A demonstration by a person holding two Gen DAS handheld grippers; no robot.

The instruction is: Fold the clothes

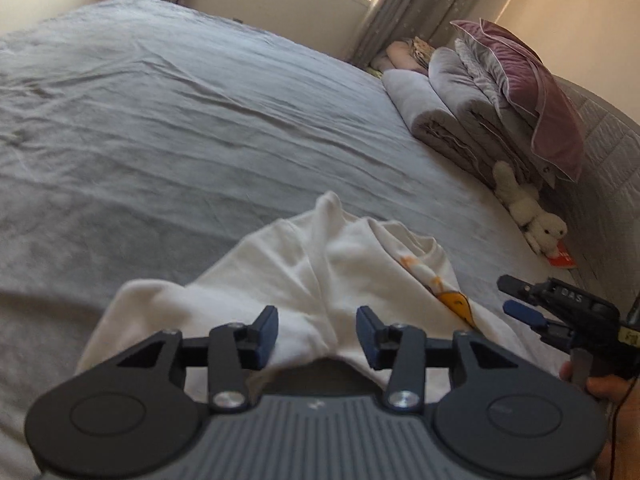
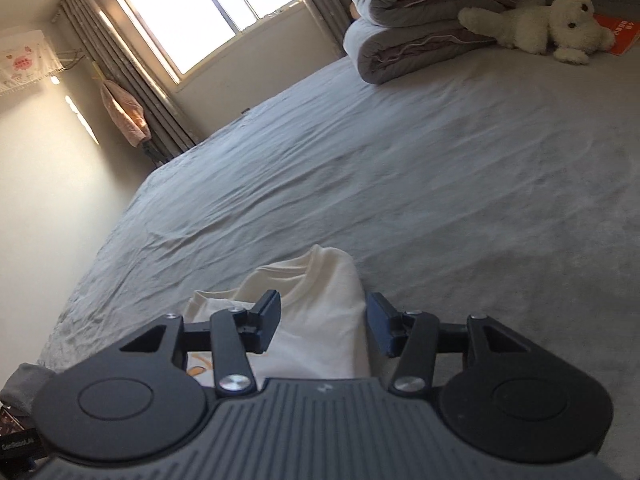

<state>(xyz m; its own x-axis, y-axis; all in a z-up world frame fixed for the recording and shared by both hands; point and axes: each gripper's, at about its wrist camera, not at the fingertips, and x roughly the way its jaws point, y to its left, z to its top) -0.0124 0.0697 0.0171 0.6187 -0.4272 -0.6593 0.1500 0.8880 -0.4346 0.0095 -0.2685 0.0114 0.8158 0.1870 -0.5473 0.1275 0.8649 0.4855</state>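
Lying rumpled on the grey bed sheet [image 1: 160,128], near the front edge: a white T-shirt [image 1: 304,264] with an orange print [image 1: 454,300] peeking out along one fold. Hovering low over it, the left gripper [image 1: 316,332], jaws standing about half open, blue pads [image 1: 267,334] clear of the cloth, nothing pinched between them. Showing off to the side in the same view, the right gripper [image 1: 516,300], gripped by a hand [image 1: 600,388] at the frame's edge.

Switching to the right wrist view: right gripper [image 2: 322,326] also parted about halfway, pads straddling a bunched fold of the T-shirt [image 2: 320,312] but not pressing on it, so holding nothing. Collar of the shirt pointing away toward the middle of the bed sheet [image 2: 440,180].

Sitting well apart at the far end: folded quilts [image 1: 452,120] stacked up, a purple pillow [image 1: 536,96] leaning on top, a white plush toy [image 2: 540,28] lying just beside them, touching an orange book [image 2: 618,34]. Sunlight pouring through the window [image 2: 208,12] between grey curtains [image 2: 132,80].
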